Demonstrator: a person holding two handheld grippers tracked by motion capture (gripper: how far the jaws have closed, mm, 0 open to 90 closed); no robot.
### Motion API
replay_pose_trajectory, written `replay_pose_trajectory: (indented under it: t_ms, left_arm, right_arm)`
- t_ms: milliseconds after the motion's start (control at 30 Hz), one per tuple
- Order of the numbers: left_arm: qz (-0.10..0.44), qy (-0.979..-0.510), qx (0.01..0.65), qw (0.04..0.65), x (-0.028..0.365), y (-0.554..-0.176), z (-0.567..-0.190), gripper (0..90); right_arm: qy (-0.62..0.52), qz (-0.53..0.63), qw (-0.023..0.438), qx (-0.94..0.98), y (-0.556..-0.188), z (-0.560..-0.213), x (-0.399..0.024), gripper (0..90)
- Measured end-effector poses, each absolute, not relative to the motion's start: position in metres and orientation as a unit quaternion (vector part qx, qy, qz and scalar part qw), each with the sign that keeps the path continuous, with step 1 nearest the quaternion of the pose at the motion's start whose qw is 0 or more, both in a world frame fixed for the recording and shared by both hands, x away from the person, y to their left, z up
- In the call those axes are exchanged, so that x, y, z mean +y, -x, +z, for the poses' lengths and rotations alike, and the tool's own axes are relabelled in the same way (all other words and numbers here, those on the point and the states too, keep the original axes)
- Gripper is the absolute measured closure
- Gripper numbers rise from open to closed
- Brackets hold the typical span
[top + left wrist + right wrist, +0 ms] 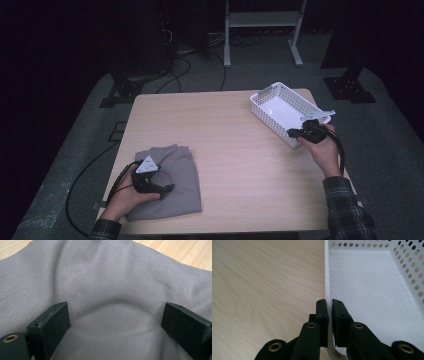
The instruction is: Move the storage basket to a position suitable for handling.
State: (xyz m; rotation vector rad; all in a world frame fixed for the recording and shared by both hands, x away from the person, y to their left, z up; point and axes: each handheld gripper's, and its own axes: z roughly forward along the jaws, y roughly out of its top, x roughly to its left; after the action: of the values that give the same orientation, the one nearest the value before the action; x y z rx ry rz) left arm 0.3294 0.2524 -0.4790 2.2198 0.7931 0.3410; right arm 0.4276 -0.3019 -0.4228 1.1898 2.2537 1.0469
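A folded grey cloth (170, 185) lies at the near left of the wooden table (225, 150). My left gripper (167, 189) rests on top of it, held by a hand. In the left gripper view its jaws stand wide apart with the grey cloth (112, 290) bulging up between them, untouched by the pads. A white perforated basket (280, 107) sits empty at the far right. My right gripper (295, 132) is at its near wall. In the right gripper view the right gripper (329, 303) is shut on the thin white wall of the basket (327, 277).
The basket (372, 285) has a smooth white floor and holed sides. Bare wood spreads across the table's middle (262, 290). Beyond the table stand a metal frame (262, 30), dark stands and cables on a grey floor. A cable trails off the table's left edge.
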Motion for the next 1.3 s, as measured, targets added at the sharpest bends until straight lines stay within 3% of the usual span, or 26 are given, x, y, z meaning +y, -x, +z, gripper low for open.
replay_pose_trajectory:
  t_ms: [1300]
  left_arm:
    - [0.133,-0.866,0.309,0.370,0.252,-0.329,-0.479,6.4]
  right_arm:
    - [-0.366,0.360,0.183,0.838,-0.346,-0.415,-0.262,83.4]
